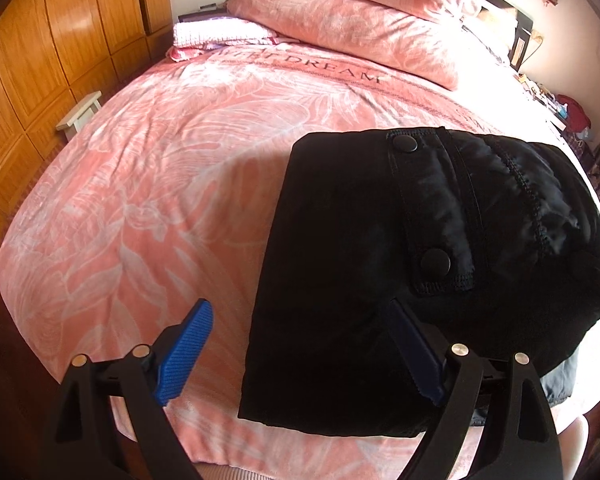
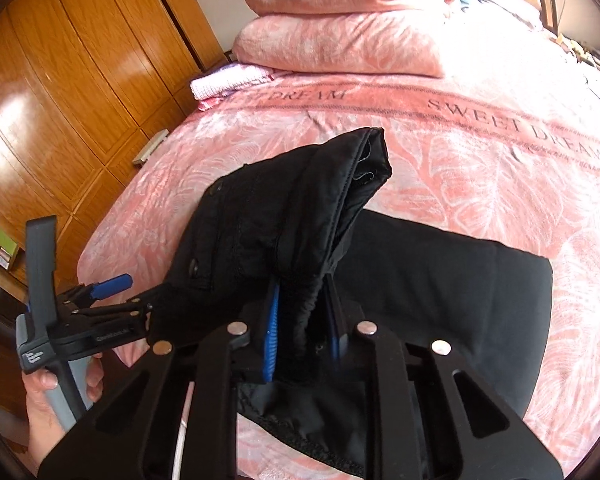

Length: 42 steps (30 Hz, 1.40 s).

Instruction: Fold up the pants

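Left wrist first: left gripper (image 1: pixel 300 354) fingers (image 1: pixel 186 354) spread wide, pinching nothing; folded black pants (image 1: pixel 340 272) flat on pink bed (image 1: pixel 140 200), near edge between the fingers, right finger over the cloth. Pillows (image 1: pixel 352 28) far beyond the fingertips.

Right wrist next: right gripper (image 2: pixel 302 332) fingers (image 2: pixel 272 332) pressed on a bunched pants (image 2: pixel 284 216) fold, raised off bed (image 2: pixel 480 152). Left gripper (image 2: pixel 112 284), held by hand (image 2: pixel 48 400), left of the fingers.

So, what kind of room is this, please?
Most likely a bedroom in a home. There is a bed with a pink cover, two pillows stacked at its head, and a wooden wardrobe along the wall beside it. Black pants lie on the bed.
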Motion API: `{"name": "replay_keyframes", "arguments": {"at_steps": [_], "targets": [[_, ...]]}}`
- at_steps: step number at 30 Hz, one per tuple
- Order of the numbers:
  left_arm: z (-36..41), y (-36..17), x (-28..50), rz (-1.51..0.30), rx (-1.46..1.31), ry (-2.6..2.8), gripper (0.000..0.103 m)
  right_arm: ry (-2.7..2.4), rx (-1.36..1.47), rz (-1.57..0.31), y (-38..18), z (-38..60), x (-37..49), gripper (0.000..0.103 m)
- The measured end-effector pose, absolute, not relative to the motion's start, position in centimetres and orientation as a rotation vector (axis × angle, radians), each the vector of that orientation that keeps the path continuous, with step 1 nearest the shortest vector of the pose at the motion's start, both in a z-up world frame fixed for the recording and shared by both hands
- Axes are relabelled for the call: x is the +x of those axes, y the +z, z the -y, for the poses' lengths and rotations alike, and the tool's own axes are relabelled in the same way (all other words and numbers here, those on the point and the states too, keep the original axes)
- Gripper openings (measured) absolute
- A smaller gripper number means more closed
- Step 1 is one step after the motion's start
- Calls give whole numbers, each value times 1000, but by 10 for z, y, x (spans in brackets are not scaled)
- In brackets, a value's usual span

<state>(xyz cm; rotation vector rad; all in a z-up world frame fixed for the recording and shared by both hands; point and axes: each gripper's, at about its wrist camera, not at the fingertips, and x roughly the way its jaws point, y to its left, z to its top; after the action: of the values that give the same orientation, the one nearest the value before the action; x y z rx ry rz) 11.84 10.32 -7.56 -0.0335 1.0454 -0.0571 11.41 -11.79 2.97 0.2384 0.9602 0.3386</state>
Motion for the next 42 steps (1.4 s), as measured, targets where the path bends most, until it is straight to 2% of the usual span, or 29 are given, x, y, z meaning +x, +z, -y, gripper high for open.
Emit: {"name": "replay_keyframes", "arguments": {"at_steps": [8,23,27,31,35,42], "targets": [[-86,-54,112,-994,-27,-106,89,272,243,-893,63,159,86,18],[-33,-67,106,-1024,78,-169,89,62,262,-1059,1,231,55,19],[-25,-74,107,-1040,91,-174,89,43,251,-1118,-29,232,58,22],[-22,-76,108,-1046,98,-177,89,48,276,-1124,-35,235,57,26],[-20,-76,108,-1049,104,-174,89,51,237,-1097,-21,237,54,38],[-10,-70,108,-1031,151,-190,90,39,220,-1046,6,247,77,38]]}}
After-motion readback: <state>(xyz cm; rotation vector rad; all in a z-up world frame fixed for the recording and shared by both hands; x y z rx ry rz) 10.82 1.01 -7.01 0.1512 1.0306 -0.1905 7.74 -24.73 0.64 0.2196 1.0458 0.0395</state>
